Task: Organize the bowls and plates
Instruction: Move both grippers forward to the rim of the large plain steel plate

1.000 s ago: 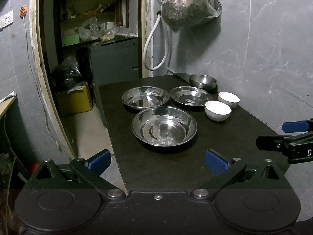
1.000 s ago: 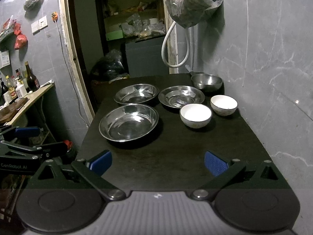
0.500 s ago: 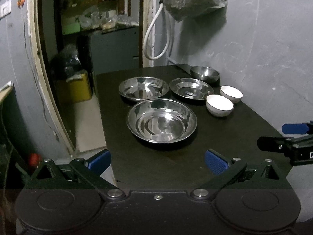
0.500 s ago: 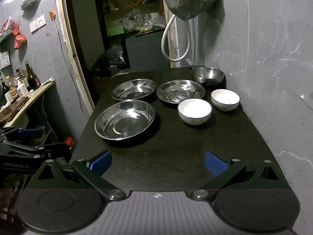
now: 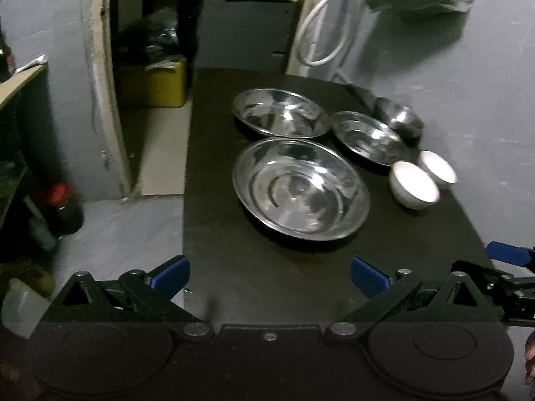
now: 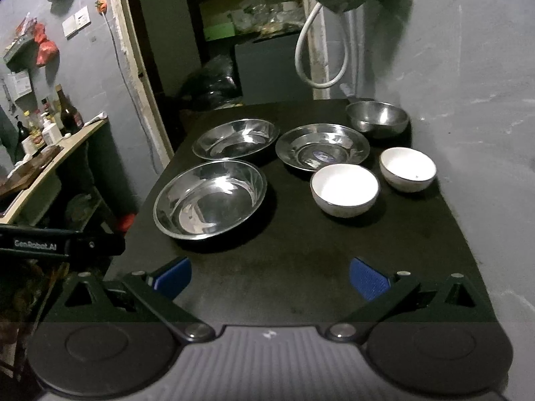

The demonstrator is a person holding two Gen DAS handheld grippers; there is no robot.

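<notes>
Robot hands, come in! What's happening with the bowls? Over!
Left gripper open, empty. Right gripper open, empty. Steel plates and white bowls unstacked on table. Nothing blocking.

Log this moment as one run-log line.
stage: approach | left hand-held gripper: open, empty | right hand-held gripper: open, empty | steel plates: unstacked | white bowls: side by side, untouched | table

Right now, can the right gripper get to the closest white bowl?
Probably yes. The right gripper has its jaws wide open and empty, and only bare black table lies between it and the nearest white bowl. The big steel plate sits off to the left, out of the way.
</notes>
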